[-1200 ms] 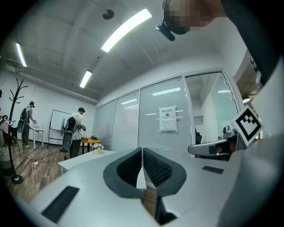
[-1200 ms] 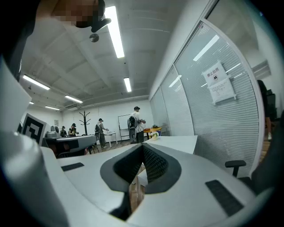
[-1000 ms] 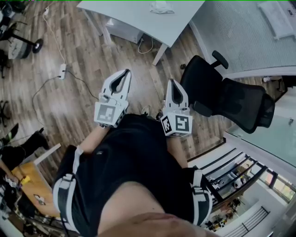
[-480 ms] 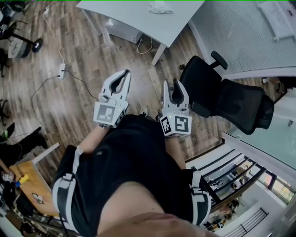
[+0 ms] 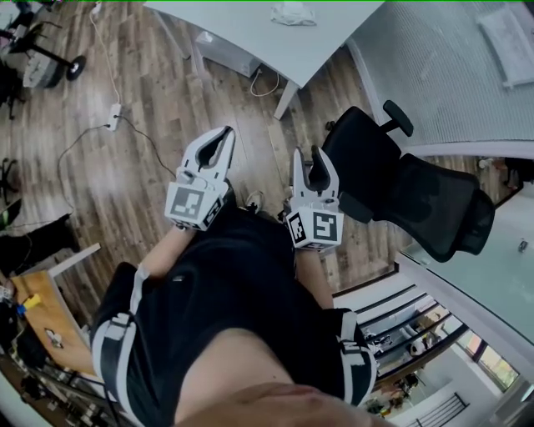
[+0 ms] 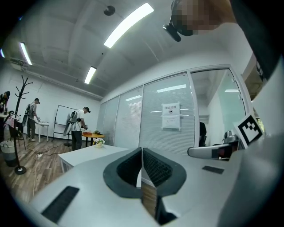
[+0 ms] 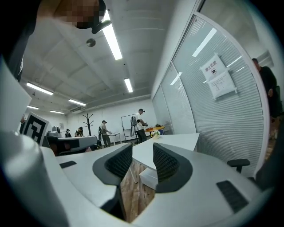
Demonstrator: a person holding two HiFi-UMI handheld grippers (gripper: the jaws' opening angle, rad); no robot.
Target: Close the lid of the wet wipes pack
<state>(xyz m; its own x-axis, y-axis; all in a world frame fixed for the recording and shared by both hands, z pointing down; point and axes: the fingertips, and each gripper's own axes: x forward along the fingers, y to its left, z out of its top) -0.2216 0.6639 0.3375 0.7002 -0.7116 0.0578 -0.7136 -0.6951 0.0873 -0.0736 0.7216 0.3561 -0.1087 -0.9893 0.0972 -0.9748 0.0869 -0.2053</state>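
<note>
Wet wipes pack (image 5: 294, 12) (taken to be the small pale bundle): lying on the white table (image 5: 250, 33) at the top of the head view, well apart from both grippers; too small to tell lid or print. Left gripper (image 5: 225, 133): held level over the wooden floor (image 5: 150, 100), jaws pressed together, nothing between them (confirmed in the left gripper view (image 6: 142, 150)). Right gripper (image 5: 306, 155): just beside the black office chair (image 5: 400, 183), jaws apart and opening, gripping nothing, only floor and table edge seen through the gap (image 7: 143, 148).
</note>
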